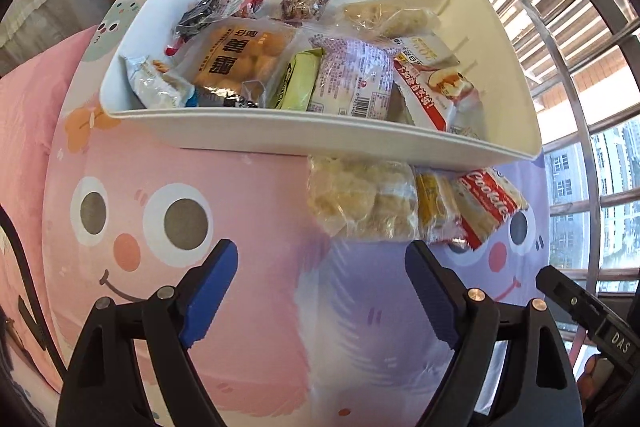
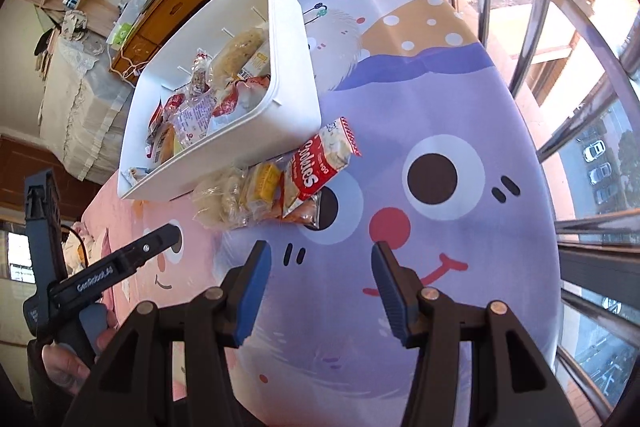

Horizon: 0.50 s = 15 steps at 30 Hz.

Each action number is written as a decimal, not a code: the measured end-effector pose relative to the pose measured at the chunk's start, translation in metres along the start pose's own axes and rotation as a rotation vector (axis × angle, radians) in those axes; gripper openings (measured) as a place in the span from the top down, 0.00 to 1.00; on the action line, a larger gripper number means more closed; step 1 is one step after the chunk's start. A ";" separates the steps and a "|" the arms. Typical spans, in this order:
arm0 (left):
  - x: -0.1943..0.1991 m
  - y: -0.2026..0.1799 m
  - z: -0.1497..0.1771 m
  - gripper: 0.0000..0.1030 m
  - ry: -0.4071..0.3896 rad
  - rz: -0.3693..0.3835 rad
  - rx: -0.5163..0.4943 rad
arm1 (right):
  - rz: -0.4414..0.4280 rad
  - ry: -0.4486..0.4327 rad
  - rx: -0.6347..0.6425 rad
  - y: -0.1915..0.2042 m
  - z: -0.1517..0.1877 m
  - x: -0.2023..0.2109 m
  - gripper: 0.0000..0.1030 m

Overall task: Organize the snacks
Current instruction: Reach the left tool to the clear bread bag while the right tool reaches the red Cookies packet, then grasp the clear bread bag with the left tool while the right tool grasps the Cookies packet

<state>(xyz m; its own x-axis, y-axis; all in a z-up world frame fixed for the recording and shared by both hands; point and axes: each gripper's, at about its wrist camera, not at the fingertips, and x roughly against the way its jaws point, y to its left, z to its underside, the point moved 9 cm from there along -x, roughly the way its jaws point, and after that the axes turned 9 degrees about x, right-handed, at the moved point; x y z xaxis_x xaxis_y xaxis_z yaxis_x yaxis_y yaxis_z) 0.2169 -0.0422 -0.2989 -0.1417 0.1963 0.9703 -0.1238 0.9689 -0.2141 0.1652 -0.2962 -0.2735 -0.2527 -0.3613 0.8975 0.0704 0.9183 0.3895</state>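
- Cartoon-face tablecloth is spread over the table beside a barred window.
- Left gripper is held spread above the cloth, nothing between its blue pads.
- Right gripper likewise stands parted and empty.
- Cookies packet, a yellow packet and a clear bag of puffs lie just beside the white bin, which is filled with snacks.

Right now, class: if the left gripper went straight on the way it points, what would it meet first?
Probably the cartoon-printed pink and purple tablecloth: the open left gripper points steeply down at bare cloth, short of the clear bag of pale puffs. Depth is uncertain.
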 end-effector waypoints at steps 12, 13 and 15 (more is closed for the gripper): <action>-0.046 -0.018 -0.006 0.14 0.064 -0.038 0.031 | -0.071 0.065 0.045 -0.007 -0.019 -0.032 0.49; -0.049 -0.020 -0.007 0.13 0.069 -0.042 0.031 | -0.076 0.068 0.049 -0.006 -0.020 -0.035 0.49; -0.055 -0.025 -0.009 0.12 0.075 -0.042 0.027 | -0.086 0.075 0.051 -0.005 -0.022 -0.040 0.49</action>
<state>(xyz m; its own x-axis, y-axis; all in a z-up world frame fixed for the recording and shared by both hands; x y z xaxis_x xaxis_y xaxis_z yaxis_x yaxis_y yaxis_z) 0.2362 -0.0759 -0.3458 -0.0615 0.1674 0.9840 -0.1546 0.9723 -0.1751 0.1959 -0.2902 -0.3071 -0.1825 -0.4480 0.8752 0.0025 0.8899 0.4561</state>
